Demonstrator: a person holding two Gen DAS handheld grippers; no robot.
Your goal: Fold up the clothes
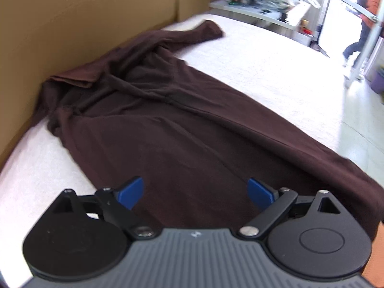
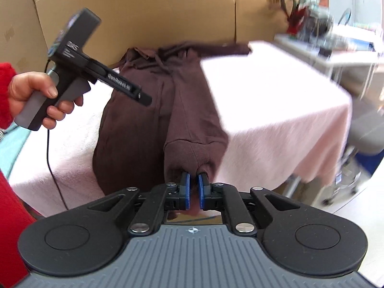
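Right gripper [image 2: 193, 182] clenched on the brown garment's [image 2: 153, 110] near hem, lifting it off the pink-covered worktop [image 2: 276, 110].

Left gripper [image 1: 195, 190] hangs released above the cloth. The first fold looks in hand; next, carry the hem toward the collar by the cardboard boxes [image 2: 134, 12]. Open worktop lies right; its edge drops close.

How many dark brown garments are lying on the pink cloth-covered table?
1. A single dark brown fabric garment lies spread along the table's cardboard-wall side; its near edge is lifted, pinched in the right gripper. Anything folded underneath it would be hidden.
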